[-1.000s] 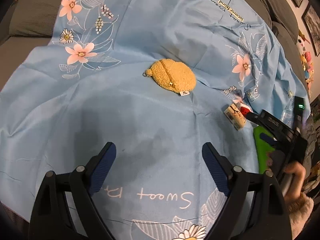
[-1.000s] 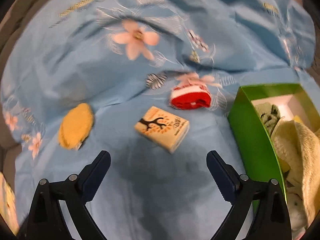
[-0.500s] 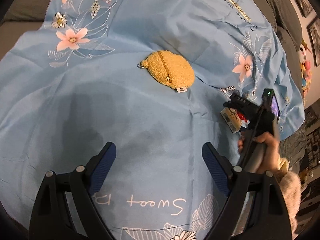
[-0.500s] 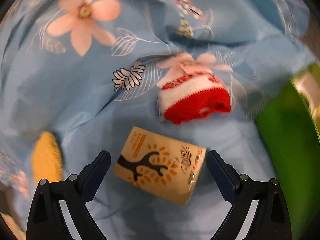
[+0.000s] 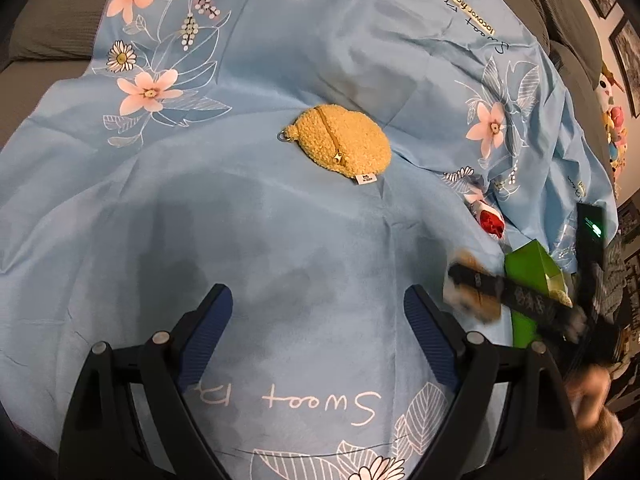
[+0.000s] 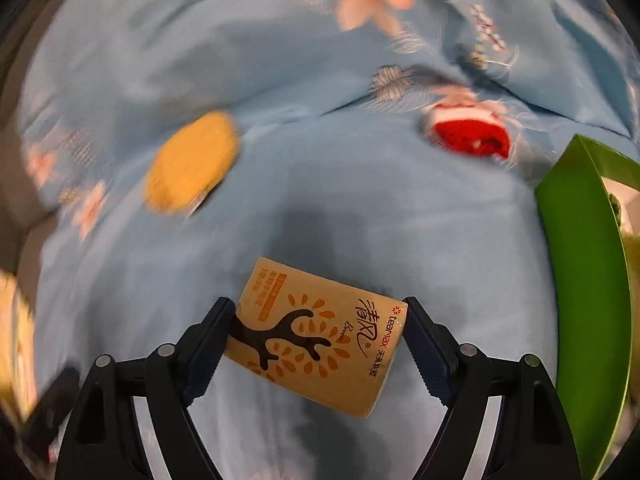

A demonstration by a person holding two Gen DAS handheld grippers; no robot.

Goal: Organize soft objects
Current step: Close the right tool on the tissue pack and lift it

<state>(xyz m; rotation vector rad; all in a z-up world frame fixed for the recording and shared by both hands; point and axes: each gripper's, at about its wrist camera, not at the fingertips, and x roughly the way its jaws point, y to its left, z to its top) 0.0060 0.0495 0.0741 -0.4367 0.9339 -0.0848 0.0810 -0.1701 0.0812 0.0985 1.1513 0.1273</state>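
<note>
My right gripper point(image 6: 316, 344) is shut on a tan tissue pack point(image 6: 320, 340) with a dark tree print, held above the blue floral cloth point(image 6: 360, 208). A fuzzy yellow zip pouch point(image 5: 340, 146) lies mid-cloth; it shows blurred in the right wrist view point(image 6: 190, 162). A red and white knitted piece point(image 6: 470, 128) lies near the green box point(image 6: 580, 288), which holds soft fabric items. My left gripper point(image 5: 318, 332) is open and empty above the cloth, near the "Sweet" lettering. The right gripper with the pack shows blurred in the left wrist view point(image 5: 472, 292).
Grey bedding point(image 5: 44, 28) lies beyond the cloth at the left and back. Plush toys point(image 5: 614, 128) and framed pictures are on the far right wall. The green box point(image 5: 534, 276) stands at the cloth's right edge.
My right gripper has come down around the tissue pack, shut on it and lifted it back toward the green box. The left gripper has hardly moved.
</note>
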